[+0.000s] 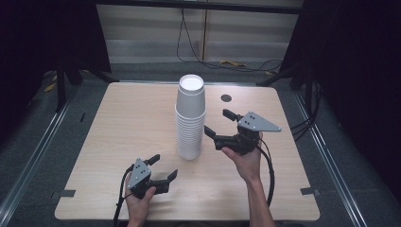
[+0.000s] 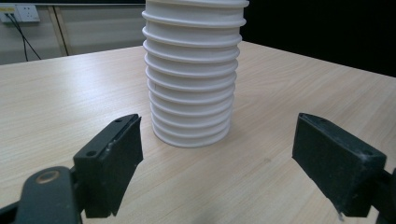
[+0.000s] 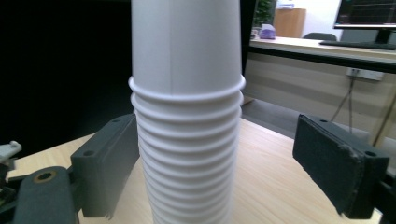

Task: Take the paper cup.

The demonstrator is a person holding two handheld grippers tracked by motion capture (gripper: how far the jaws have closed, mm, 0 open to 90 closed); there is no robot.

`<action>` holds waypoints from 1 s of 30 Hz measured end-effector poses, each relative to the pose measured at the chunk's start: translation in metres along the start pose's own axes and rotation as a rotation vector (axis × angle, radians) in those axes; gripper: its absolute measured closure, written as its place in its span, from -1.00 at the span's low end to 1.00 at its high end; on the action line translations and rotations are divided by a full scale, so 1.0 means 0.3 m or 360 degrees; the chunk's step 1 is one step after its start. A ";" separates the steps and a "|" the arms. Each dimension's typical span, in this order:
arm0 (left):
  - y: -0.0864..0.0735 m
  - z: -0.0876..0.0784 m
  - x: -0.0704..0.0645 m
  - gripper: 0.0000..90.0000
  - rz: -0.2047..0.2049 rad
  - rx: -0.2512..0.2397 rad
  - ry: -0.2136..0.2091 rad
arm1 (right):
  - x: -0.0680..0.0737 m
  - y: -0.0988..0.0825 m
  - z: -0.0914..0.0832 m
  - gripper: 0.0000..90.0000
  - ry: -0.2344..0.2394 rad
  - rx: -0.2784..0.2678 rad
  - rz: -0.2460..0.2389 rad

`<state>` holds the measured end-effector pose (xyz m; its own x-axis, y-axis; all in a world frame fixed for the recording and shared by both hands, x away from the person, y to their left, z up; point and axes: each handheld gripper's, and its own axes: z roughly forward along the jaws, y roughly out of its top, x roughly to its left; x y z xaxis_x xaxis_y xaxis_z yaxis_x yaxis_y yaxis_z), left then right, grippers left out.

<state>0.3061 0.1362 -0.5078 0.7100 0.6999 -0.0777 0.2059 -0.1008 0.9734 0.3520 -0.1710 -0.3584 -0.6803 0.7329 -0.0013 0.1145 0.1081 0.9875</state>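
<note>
Left claw [image 1: 163, 166] sits low in the frame, jaws apart, empty. Stack of cups [image 1: 190, 118] stands upside down at centre of the tabletop [image 1: 118, 137]. Right claw [image 1: 218, 123], wide open, flanks the stack without gripping.

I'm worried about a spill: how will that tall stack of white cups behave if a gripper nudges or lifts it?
The stack of cups stands tall on a narrow base, so a high push would probably tip it. It is likely light and thin-walled, so a hard squeeze may dent it. Lifting the top cup may drag nested ones along.
</note>
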 end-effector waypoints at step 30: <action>0.000 -0.004 0.007 -0.65 0.0013 0.0005 -0.0005 | -0.015 0.283 0.138 -0.70 0.0282 0.0126 -0.0129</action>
<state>0.3066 0.1385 -0.5078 0.7139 0.6967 -0.0704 0.2019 -0.1085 0.9734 0.3946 -0.1374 -0.2811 -0.8057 0.5906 -0.0457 0.1057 0.2193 0.9699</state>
